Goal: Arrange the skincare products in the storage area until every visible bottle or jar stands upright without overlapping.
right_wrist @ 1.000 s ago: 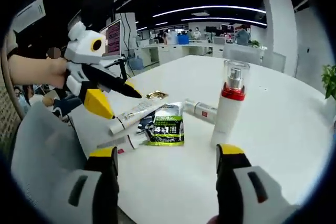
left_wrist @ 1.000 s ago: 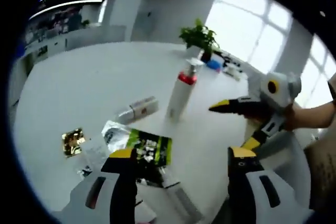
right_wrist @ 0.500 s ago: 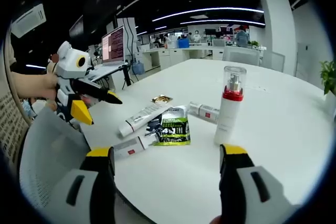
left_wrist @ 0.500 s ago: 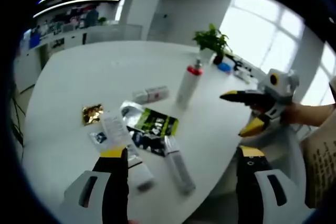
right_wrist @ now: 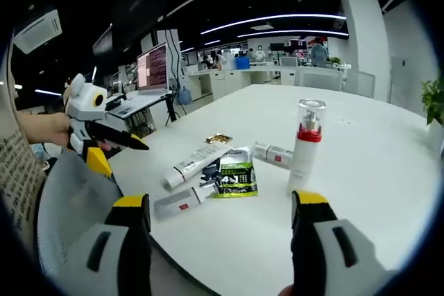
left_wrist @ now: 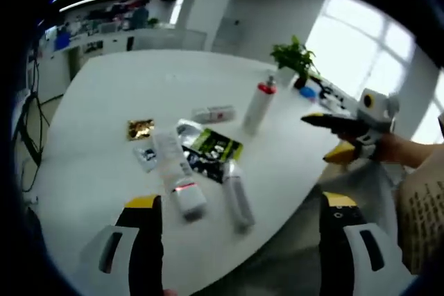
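A white pump bottle (left_wrist: 259, 105) (right_wrist: 305, 149) with a red collar and clear cap stands upright on the round white table (left_wrist: 104, 95) (right_wrist: 374, 171). In front of it lie a long white tube (left_wrist: 177, 171) (right_wrist: 196, 163), a second tube (left_wrist: 237, 200) (right_wrist: 179, 203), a short tube (left_wrist: 214, 114) (right_wrist: 275, 153), a green sachet (left_wrist: 218, 148) (right_wrist: 236, 177) and a gold sachet (left_wrist: 140, 128) (right_wrist: 219, 138). My left gripper (left_wrist: 241, 202) (right_wrist: 104, 145) is open, back from the table's edge. My right gripper (right_wrist: 220, 202) (left_wrist: 334, 136) is open too, also off the table and holding nothing.
A potted plant (left_wrist: 295, 57) and small items stand at the table's far side. Desks, monitors and people fill the office behind (right_wrist: 263, 50). A person's arm with patterned sleeve (left_wrist: 420, 192) holds the right gripper. A grey surface (right_wrist: 69, 199) lies below the table edge.
Both views have pulled back from the table, so the products look smaller and farther. Each gripper has drawn away from the pile towards the table's edge. The products have not moved.
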The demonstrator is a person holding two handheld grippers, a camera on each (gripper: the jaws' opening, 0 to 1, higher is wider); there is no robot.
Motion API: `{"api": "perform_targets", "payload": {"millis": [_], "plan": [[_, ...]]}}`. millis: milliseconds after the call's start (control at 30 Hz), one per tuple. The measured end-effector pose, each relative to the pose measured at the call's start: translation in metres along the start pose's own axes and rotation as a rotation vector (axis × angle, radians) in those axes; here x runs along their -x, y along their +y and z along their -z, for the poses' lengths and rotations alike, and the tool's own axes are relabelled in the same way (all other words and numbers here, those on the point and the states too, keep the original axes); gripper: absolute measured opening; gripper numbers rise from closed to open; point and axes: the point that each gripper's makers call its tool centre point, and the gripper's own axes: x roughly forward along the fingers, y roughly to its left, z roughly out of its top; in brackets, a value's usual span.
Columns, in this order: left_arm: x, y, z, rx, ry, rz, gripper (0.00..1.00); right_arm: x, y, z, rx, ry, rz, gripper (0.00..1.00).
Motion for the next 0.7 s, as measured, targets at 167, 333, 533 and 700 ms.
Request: {"api": "perform_targets", "payload": {"millis": [167,333,533,700], "plan": [[0.006,0.005,0.014,-0.008,0.024,-0.025,0.94,0.001,0.002,-0.003,-0.013,-0.013,0.003,0.84],[0.011,0.009,0.022,0.014,0.028,-0.038,0.95,0.002,0.007,-0.002,0.006,-0.007,-0.008,0.84],[0.012,0.011,0.023,0.020,0.030,-0.049,0.95,0.002,0.009,-0.001,0.010,-0.005,-0.017,0.84],[0.011,0.012,0.023,0.016,0.036,-0.058,0.95,0.002,0.008,0.001,0.007,0.000,-0.012,0.83]]}}
